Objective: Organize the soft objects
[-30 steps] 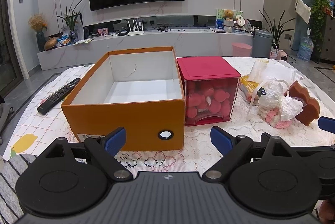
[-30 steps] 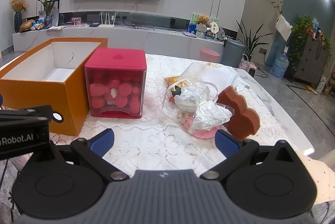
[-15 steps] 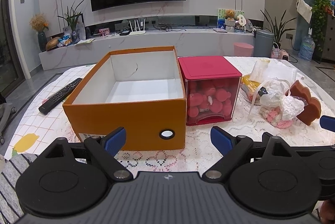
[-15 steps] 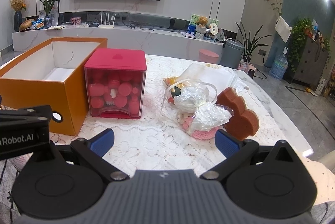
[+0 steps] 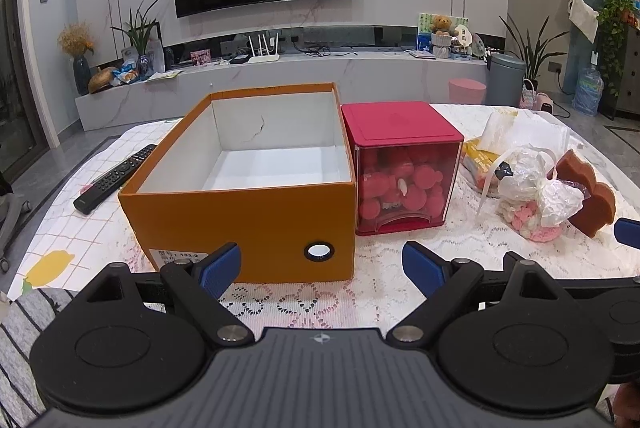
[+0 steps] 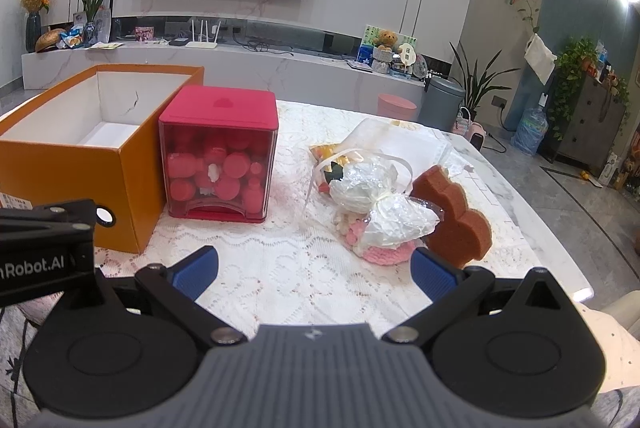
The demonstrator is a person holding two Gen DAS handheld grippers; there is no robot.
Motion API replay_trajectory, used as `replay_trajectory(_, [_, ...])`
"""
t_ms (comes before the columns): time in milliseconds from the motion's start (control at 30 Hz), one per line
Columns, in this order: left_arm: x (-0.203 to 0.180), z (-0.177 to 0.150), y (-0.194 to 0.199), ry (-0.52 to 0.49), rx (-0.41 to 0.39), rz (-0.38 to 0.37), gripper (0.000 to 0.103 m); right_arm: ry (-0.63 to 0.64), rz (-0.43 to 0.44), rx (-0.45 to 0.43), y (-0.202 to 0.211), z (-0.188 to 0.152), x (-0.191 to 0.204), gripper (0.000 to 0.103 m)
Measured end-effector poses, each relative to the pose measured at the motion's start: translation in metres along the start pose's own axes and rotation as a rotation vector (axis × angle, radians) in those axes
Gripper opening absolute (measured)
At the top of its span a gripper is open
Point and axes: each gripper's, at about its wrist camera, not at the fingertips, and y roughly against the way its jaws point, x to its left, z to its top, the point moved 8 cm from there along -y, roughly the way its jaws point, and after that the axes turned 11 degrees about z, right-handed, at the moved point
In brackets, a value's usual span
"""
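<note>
An open orange box (image 5: 248, 224) (image 6: 68, 164) with a bare white inside stands on the lace cloth. Right beside it sits a red lidded bin (image 5: 402, 164) (image 6: 218, 156) full of pink soft balls. Further right lie clear plastic bags of soft pieces (image 5: 532, 196) (image 6: 380, 212) and a brown wavy sponge (image 5: 588, 196) (image 6: 452, 216). My left gripper (image 5: 322, 268) hangs open in front of the orange box, holding nothing. My right gripper (image 6: 314, 268) is open too, short of the bags and sponge.
A black remote (image 5: 116, 178) lies left of the orange box on a checked cloth. A flat white bag (image 6: 404, 144) lies behind the plastic bags. The table's right edge (image 6: 552, 248) runs just past the sponge. The left gripper's arm (image 6: 44, 248) shows at the left of the right wrist view.
The left wrist view has drifted slightly, so the boxes sit a little to the right and lower. The right gripper barely moved. Nothing was grasped.
</note>
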Motion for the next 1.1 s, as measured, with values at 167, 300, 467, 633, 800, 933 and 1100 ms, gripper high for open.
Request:
replay_trajectory(167, [0.000,0.000,0.000,-0.001,-0.001,0.003,0.103,0.001,-0.001,0.000,0.000,0.000,0.000,0.100])
replay_trajectory(300, [0.001,0.001,0.000,0.000,-0.003,0.002,0.103,0.003,-0.003,-0.002,0.000,0.000,0.000,0.100])
replay_trajectory(467, [0.001,0.001,0.000,0.001,-0.006,0.000,0.103,0.006,-0.005,-0.001,0.001,0.000,0.000,0.100])
replay_trajectory(633, [0.000,0.001,0.000,0.001,-0.006,0.001,0.103,0.007,-0.006,-0.002,0.001,0.001,-0.001,0.100])
replay_trajectory(800, [-0.001,0.001,0.000,0.002,-0.001,-0.003,0.103,0.003,-0.012,0.001,0.000,0.000,-0.002,0.100])
replay_trajectory(933, [-0.004,0.001,0.000,0.003,0.005,-0.009,0.103,-0.006,-0.011,0.007,-0.002,-0.001,-0.004,0.100])
replay_trajectory(1100, [-0.010,0.003,-0.003,0.000,0.009,-0.019,0.103,-0.010,-0.029,0.016,-0.003,-0.001,-0.008,0.100])
